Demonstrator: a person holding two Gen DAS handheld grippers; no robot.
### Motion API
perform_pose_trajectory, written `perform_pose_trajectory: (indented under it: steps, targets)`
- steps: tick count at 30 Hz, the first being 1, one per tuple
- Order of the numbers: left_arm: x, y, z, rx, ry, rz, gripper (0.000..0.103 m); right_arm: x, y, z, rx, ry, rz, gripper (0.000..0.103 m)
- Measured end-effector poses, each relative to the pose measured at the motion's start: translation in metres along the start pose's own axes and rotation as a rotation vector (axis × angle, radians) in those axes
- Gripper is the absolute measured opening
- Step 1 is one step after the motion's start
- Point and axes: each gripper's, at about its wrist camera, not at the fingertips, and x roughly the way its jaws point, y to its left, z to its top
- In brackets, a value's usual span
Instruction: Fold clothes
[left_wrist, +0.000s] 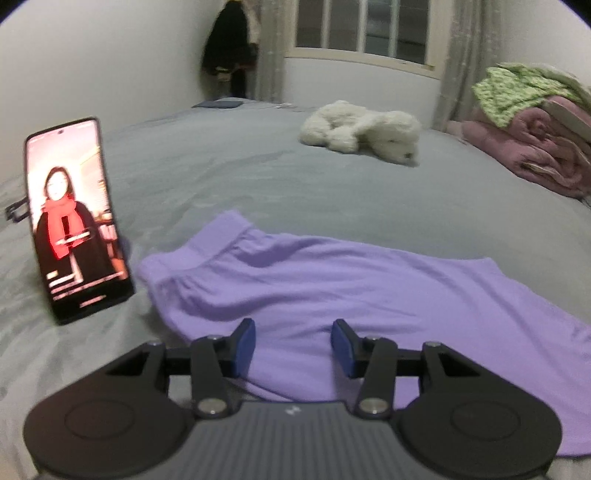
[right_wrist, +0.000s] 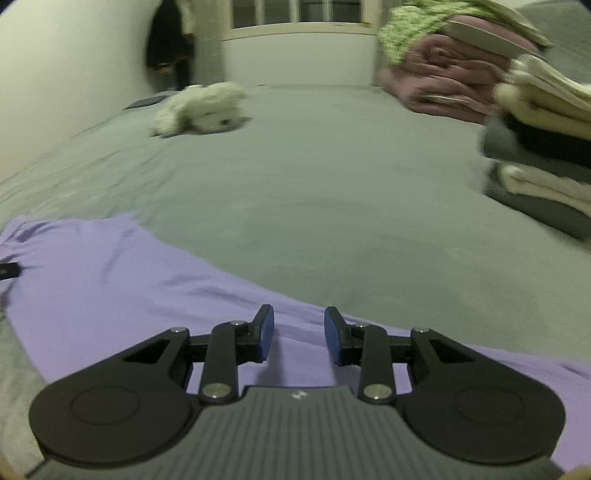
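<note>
Lilac knit, the purple garment (left_wrist: 314, 280) lies flat on the grey bed (left_wrist: 240, 177), filling the lower centre of the left wrist view. Its long axis runs from the waistband at middle left out to the right edge. Your left gripper (left_wrist: 293, 345) hangs over the near edge toward the waistband end, jaws partly apart with nothing between them. In the right wrist view the cloth's far edge slants from middle left to lower right. Your right gripper (right_wrist: 299, 338) sits just short of that edge, its jaws also partly apart and empty. So each hand covers one end of the long axis. Further out: a propped phone (left_wrist: 74, 221) at left, a white plush toy (left_wrist: 365, 129) and stacked laundry (right_wrist: 539, 147) at upper right.
</note>
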Motion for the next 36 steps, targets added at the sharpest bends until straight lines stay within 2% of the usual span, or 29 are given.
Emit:
perform_pose_trajectory:
  steps: [5,11,16,20,24,27,32,33,35,36]
  targets:
    - [-0.004,-0.001,0.006,-0.025,-0.016,0.0,0.047,-0.012,-0.035,-0.009,0.055,-0.003,-0.073,0.034]
    - [-0.013,-0.026,0.011,0.04,-0.069,-0.092,0.048,-0.031,-0.079,-0.024,0.133,-0.002,-0.142,0.034]
    - [-0.008,-0.05,0.004,0.107,-0.04,-0.159,0.048,-0.047,-0.109,-0.037,0.188,-0.003,-0.194,0.035]
    - [-0.001,-0.06,0.0,0.137,-0.008,-0.142,0.048,-0.059,-0.13,-0.05,0.216,0.005,-0.24,0.036]
    - [-0.002,-0.061,0.003,0.097,-0.014,-0.157,0.048,-0.073,-0.151,-0.055,0.254,-0.017,-0.278,0.039]
    - [0.0,-0.064,0.003,0.077,-0.015,-0.179,0.048,-0.075,-0.166,-0.052,0.298,-0.033,-0.261,0.047]
    - [0.008,-0.074,0.0,0.074,-0.01,-0.204,0.048,-0.06,-0.175,-0.052,0.299,-0.008,-0.283,0.048]
    - [0.01,-0.077,-0.001,0.082,-0.007,-0.2,0.048,-0.057,-0.174,-0.053,0.287,-0.003,-0.283,0.046]
    - [0.012,-0.079,-0.003,0.092,-0.007,-0.192,0.048,-0.054,-0.163,-0.052,0.208,0.002,-0.279,0.011]
    - [0.012,-0.08,-0.004,0.095,-0.008,-0.19,0.048,-0.053,-0.158,-0.052,0.167,0.004,-0.284,0.004]
